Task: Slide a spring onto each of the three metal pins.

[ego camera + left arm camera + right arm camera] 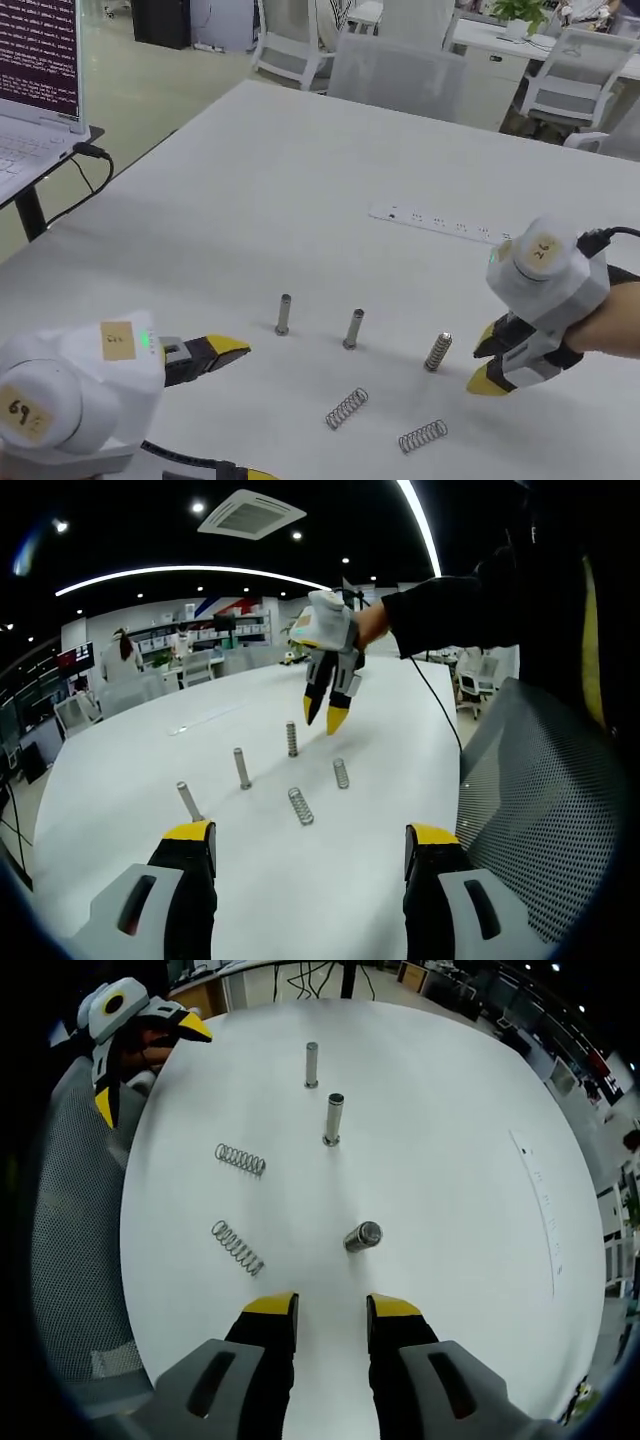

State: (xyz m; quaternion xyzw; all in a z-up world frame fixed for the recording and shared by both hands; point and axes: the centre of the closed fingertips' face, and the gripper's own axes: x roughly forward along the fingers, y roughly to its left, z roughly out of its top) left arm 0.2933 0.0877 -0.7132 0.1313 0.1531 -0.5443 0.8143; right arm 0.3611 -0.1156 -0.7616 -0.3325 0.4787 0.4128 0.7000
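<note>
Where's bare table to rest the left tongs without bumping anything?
Widest free patch: table beyond the three pins, up to the power strip, and left toward the laptop. Crowded: near side of the pins, where two loose springs lie between the left tongs and right tongs.

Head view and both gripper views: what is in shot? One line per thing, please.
Table: one, white, under everything.
Bare pins: two, silver, upright, left and middle of the row.
Pin with spring: one, silver, upright, right end of the row.
Loose springs: two, silver, lying flat on the near side of the pins.
Power strip: one, white, flat beyond the pins.
Laptop: one, purple screen lit, on a side desk at far left.
Cable: one, black, at the laptop.
Chairs: several, grey and white, beyond the table.
Left gripper: white, yellow tips, open, near left.
Right gripper: same colours, open, beside the pin with spring.
</note>
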